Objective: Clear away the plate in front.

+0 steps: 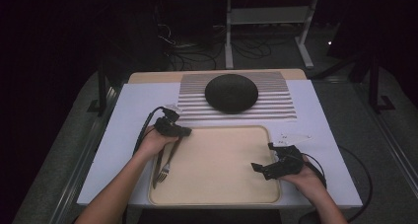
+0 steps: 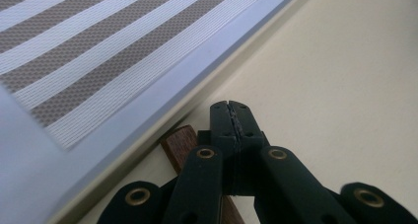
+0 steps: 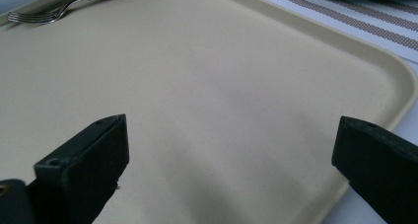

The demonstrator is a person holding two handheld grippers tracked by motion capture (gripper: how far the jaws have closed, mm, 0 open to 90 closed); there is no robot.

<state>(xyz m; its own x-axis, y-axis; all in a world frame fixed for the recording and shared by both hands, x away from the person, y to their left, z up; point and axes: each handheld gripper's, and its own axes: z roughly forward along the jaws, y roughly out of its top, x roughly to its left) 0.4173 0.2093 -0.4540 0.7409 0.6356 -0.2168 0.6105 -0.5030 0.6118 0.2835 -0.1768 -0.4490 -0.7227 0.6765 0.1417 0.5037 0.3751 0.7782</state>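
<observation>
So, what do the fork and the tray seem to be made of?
Fork: shiny grey tines look like polished metal; the brown handle looks like wood, with faint grain. Tray: matte cream surface with a rounded raised rim, probably plastic.

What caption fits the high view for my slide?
Shut left gripper over fork and knife on beige tray; right gripper open.

We see a dim high view with black surroundings, light falling from above onto the pale tray point(image 1: 217, 184), soft shadows beside the hands, we find the left gripper view bright, its striped mat point(image 2: 98, 51) blurred at the left edge, right gripper view evenly lit, near jaws soft.
</observation>
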